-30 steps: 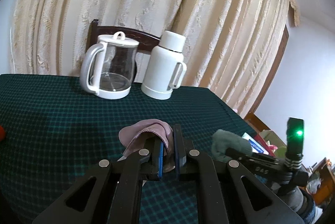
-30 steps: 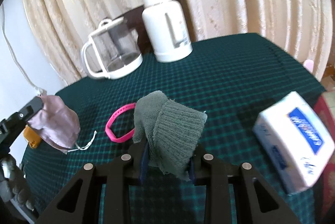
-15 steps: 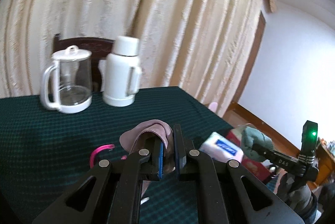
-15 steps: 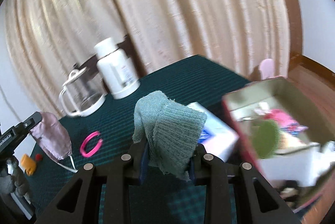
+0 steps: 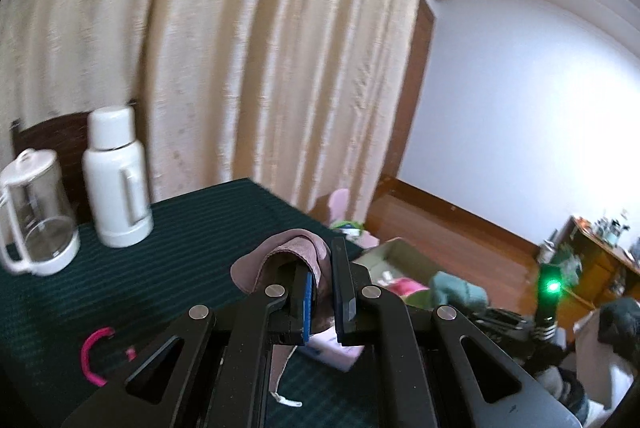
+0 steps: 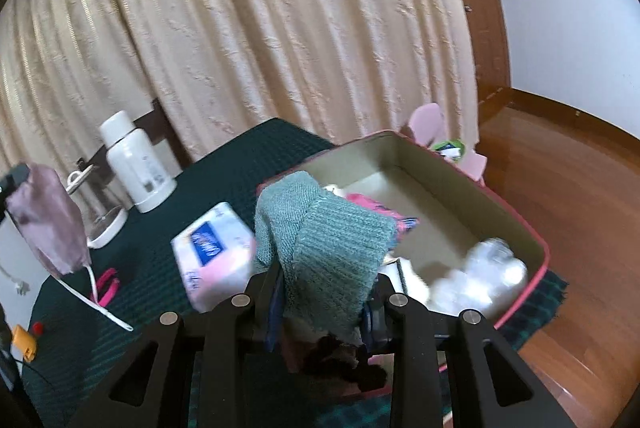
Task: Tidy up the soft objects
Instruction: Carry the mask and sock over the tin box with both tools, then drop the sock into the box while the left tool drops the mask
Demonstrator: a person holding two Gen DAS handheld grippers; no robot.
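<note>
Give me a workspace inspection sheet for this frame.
Surface: table under dark green checked cloth.
Job's things: green knit cloth; mauve face mask; red-rimmed box already holding soft items.
Clutter: tissue pack, pink band, white flask, glass jug.
Grippers: right gripper shut on the knit cloth; left gripper shut on the mask.
Cables: nothing seen.
Surroundings: cream curtain, wooden floor.

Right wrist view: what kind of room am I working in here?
Likely a home dining or living room: long cream curtains, a table with a dark green checked cloth bearing a white thermos, and polished wooden floor.
</note>
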